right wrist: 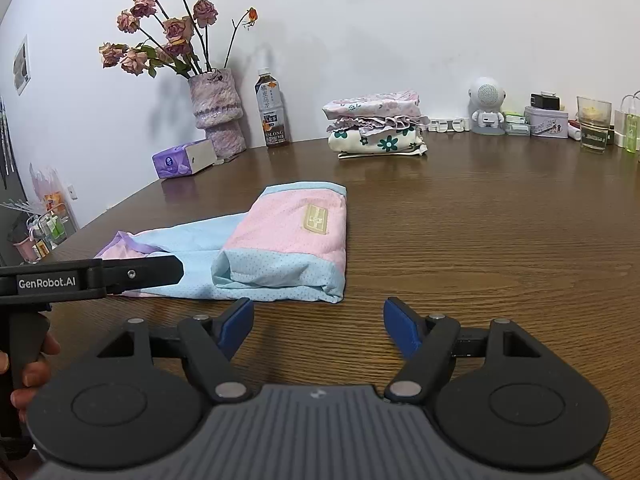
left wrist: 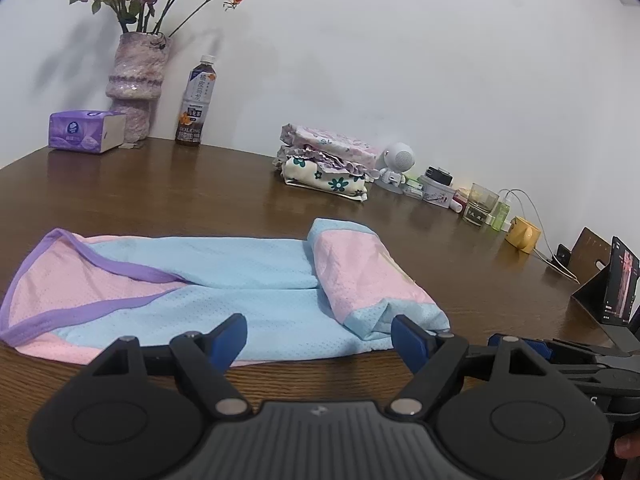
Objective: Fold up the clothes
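A pink and light-blue mesh garment (left wrist: pixel 208 280) with purple trim lies flat on the brown wooden table (left wrist: pixel 200 192). Its right end is folded over into a pink flap (left wrist: pixel 360 276) with a blue hem. In the right wrist view the same garment (right wrist: pixel 280 240) shows a beige label on the folded part. My left gripper (left wrist: pixel 320 340) is open, its blue pads just at the garment's near edge, holding nothing. My right gripper (right wrist: pixel 318 324) is open over bare table, slightly short of the folded end. The left gripper's body (right wrist: pixel 92 274) crosses the left of the right wrist view.
A stack of folded floral clothes (right wrist: pixel 376 128) sits at the back by the wall. A vase of dried roses (right wrist: pixel 218 116), a tea bottle (right wrist: pixel 272 112), a tissue pack (right wrist: pixel 182 160), a white speaker figure (right wrist: pixel 486 106), a glass and small items line the wall. A phone on a stand (left wrist: pixel 618 284) is at right.
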Motion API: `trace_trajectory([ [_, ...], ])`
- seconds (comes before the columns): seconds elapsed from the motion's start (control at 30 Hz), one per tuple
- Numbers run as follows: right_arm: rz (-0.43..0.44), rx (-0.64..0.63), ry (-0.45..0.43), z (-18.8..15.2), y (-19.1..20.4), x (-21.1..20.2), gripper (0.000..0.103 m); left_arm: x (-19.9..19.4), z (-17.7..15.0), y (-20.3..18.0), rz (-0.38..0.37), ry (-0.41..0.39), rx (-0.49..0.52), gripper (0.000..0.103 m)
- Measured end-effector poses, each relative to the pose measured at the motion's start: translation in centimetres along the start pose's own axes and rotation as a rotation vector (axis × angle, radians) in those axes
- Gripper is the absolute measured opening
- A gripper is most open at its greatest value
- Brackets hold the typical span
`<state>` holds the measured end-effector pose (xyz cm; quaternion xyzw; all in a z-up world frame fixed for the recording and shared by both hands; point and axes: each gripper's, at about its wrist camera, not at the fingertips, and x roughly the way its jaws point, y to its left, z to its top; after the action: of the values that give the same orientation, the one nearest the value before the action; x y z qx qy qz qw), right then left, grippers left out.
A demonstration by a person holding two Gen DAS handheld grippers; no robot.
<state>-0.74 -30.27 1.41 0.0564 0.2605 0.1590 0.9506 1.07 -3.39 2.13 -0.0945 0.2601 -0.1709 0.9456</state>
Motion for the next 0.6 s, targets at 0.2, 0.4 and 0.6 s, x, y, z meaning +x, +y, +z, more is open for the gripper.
trace_trajectory([
  [0.2,0.006,-0.002,0.009,0.05,0.03,0.14,0.074,0.12,0.03,-0.07,0.002,0.005,0.004,0.078],
  [0.4,0.011,0.001,0.021,0.09,0.00,0.33,0.074,0.32,0.07,0.02,0.003,0.011,0.000,0.078],
  [0.6,0.012,0.004,0.025,0.11,-0.04,0.39,0.074,0.39,0.12,0.17,0.005,0.013,-0.007,0.078],
])
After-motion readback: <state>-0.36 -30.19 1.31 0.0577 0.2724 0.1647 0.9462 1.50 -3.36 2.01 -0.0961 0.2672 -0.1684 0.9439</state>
